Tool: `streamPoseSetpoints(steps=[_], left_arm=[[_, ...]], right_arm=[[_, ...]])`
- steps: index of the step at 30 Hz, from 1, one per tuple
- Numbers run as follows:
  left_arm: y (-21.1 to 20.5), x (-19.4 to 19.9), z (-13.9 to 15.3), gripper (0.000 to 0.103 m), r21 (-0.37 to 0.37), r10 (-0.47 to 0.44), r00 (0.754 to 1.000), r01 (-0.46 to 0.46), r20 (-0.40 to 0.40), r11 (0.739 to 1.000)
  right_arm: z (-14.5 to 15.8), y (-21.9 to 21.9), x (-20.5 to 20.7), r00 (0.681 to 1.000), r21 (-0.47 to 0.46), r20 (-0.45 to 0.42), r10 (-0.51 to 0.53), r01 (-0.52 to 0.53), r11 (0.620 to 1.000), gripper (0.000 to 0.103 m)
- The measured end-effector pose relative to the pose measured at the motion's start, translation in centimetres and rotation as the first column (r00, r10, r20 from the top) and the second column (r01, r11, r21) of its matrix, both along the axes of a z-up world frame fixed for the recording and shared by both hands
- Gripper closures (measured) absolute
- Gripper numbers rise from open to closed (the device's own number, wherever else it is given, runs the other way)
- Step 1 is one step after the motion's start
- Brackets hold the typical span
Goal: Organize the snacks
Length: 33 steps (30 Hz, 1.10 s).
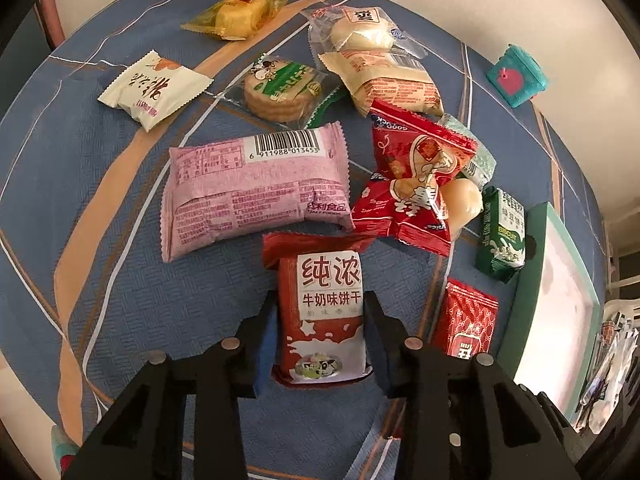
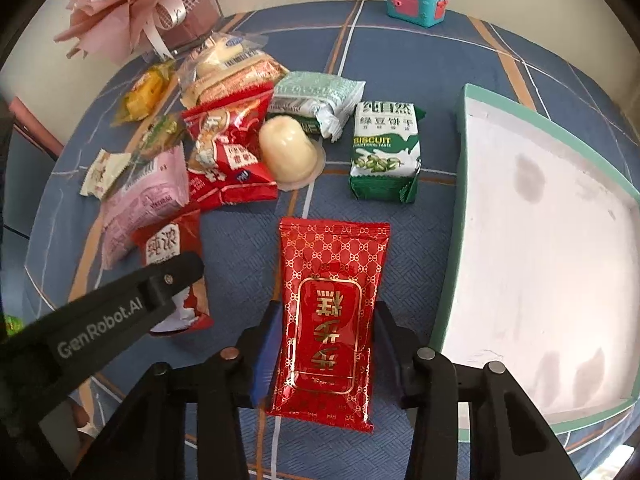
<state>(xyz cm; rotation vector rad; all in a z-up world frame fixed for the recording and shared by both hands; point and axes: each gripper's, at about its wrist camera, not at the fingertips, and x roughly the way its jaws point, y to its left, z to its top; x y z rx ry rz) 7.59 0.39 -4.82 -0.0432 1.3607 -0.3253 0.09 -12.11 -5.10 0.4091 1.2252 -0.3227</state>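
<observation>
Red packets are sitting between both claws; my left gripper (image 1: 320, 316) is pinching the milk biscuit pack (image 1: 322, 312), my right gripper (image 2: 325, 322) the gold-patterned pouch (image 2: 330, 320). Next I am judging a lift toward the green-rimmed tray (image 2: 460, 200).

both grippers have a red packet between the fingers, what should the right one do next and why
Probably lift and carry its packet to the tray. The right gripper looks closed on the red and gold packet, and the green-rimmed tray sits just to its right with a bare floor. The left gripper has the milk biscuit packet.
</observation>
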Motion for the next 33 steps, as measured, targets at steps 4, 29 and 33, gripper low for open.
streamPoseSetpoints(steps=[4, 29, 33], left_arm=[[0.0, -0.1, 1.5, 0.062, -0.029, -0.002, 1.000, 0.003, 0.022, 1.000], [0.5, -2.1, 7.4, 0.062, -0.114, 0.011, 0.979, 0.013, 0.204, 0.993], [-0.9, -2.7, 7.8, 0.062, -0.107, -0.021, 0.974, 0.046, 0.225, 0.993]], right_arm=[[1.6, -0.5, -0.5, 0.999, 0.012, 0.050, -0.012, 0.012, 1.000, 0.056], [6.9, -2.9, -3.0, 0.970, 0.011, 0.222, -0.095, 0.095, 0.995, 0.057], [7.4, -4.0, -3.6, 0.963, 0.023, 0.240, -0.125, 0.123, 0.992, 0.057]])
